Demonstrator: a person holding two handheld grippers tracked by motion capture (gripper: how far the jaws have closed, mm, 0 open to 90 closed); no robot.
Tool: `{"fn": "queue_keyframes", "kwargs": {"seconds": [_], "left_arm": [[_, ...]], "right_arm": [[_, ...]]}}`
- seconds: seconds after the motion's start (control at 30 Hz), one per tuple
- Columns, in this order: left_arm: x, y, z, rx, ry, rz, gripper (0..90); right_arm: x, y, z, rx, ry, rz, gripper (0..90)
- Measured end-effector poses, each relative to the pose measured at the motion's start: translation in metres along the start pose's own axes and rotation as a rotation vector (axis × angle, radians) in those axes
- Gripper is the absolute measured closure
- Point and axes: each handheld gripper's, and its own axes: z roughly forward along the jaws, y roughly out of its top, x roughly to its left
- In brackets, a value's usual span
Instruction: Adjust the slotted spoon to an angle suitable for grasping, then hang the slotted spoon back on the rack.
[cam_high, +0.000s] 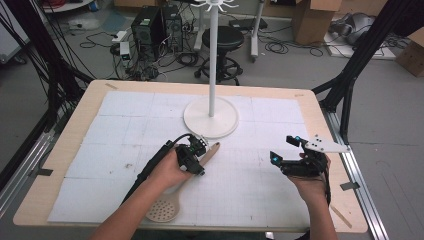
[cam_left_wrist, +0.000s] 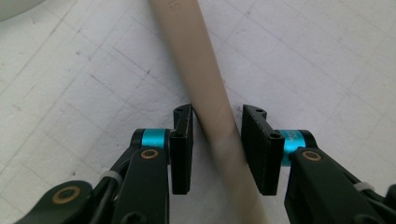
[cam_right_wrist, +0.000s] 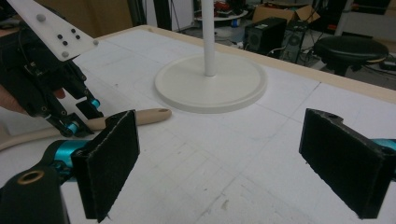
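A beige slotted spoon (cam_high: 164, 210) lies on the white mat, its round head near the front edge and its handle (cam_high: 210, 152) pointing toward the stand. My left gripper (cam_high: 199, 147) is lowered over the handle. In the left gripper view the handle (cam_left_wrist: 191, 56) runs between the jaws of this gripper (cam_left_wrist: 217, 121), which straddle it with a narrow gap showing on the right side. My right gripper (cam_high: 285, 149) hovers at the right of the mat, open wide and holding nothing (cam_right_wrist: 219, 158). From there I see the left gripper (cam_right_wrist: 81, 116) on the spoon handle (cam_right_wrist: 144, 115).
A white hanger stand with a round base (cam_high: 210, 117) and tall pole rises at the mat's far middle, also seen as base (cam_right_wrist: 210, 84). The wooden table edge (cam_high: 345, 165) runs close on the right. A stool and computer cases sit beyond the table.
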Motion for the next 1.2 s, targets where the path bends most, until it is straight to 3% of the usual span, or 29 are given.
{"fn": "queue_keyframes", "kwargs": {"seconds": [0.27,0.63,0.73,0.8,1.0,1.2], "left_arm": [[0.004,0.001,0.000,0.005,0.003,-0.040,73.1],[0.003,0.001,0.000,0.006,0.013,-0.019,74.6],[0.001,0.001,-0.001,0.003,0.019,0.009,74.8],[0.000,0.000,-0.003,-0.009,-0.004,0.024,74.9],[0.000,-0.002,-0.023,-0.108,-0.019,0.060,74.8],[0.010,-0.011,-0.054,-0.244,-0.065,0.030,74.8]], "right_arm": [[0.002,0.001,0.001,0.009,0.001,-0.017,11.0],[0.002,0.000,0.001,0.014,0.001,-0.021,11.0],[0.002,0.001,-0.001,0.010,-0.001,-0.017,11.0],[0.001,0.001,-0.001,0.005,0.000,-0.022,11.0],[0.001,0.000,-0.002,0.002,0.001,-0.019,11.0],[0.000,0.000,-0.003,0.003,-0.002,-0.018,11.0]]}}
